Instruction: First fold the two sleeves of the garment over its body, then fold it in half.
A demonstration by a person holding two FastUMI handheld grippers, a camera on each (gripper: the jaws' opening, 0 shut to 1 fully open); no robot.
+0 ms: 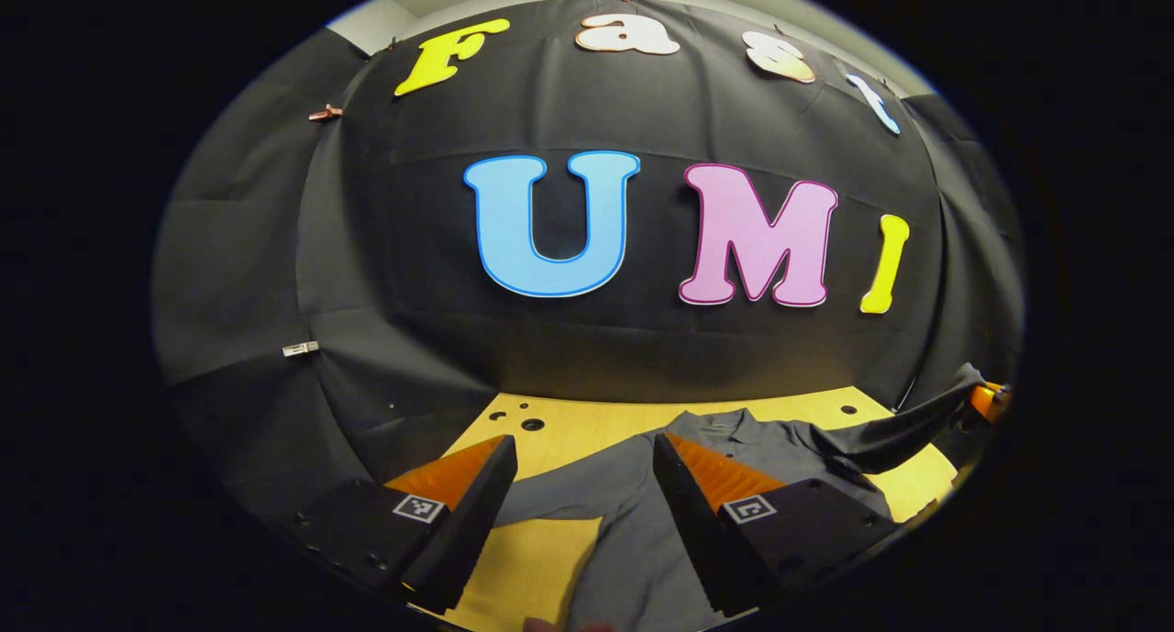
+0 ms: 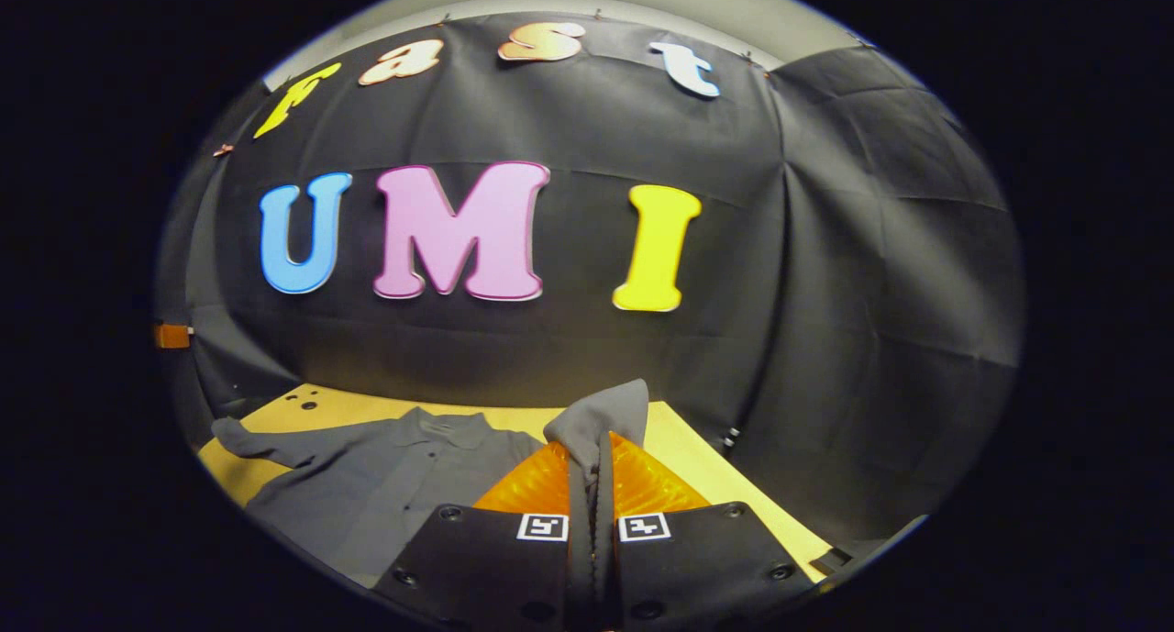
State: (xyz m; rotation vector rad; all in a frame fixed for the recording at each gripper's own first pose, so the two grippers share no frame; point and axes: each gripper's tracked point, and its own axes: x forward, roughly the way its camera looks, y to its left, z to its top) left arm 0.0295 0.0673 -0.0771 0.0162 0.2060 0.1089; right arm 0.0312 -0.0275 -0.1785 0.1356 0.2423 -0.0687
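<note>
Right sleeve pinched and lifted; first sleeve fold in progress, nothing folded yet.

The grey garment (image 2: 385, 485) lies flat on the yellow table (image 2: 683, 458), collar toward the far edge by the black cloth wall. The right gripper (image 2: 592, 522) is clamped on the right sleeve (image 2: 601, 421), cuff bunched above its fingers and raised off the table. The left gripper (image 1: 582, 504) hangs with jaws apart above the left sleeve (image 1: 569, 494), holding nothing; that sleeve lies spread out toward the table's left edge. Judgement: both sleeve folds and the final half-fold remain; the lifted sleeve needs carrying over the body.
</note>
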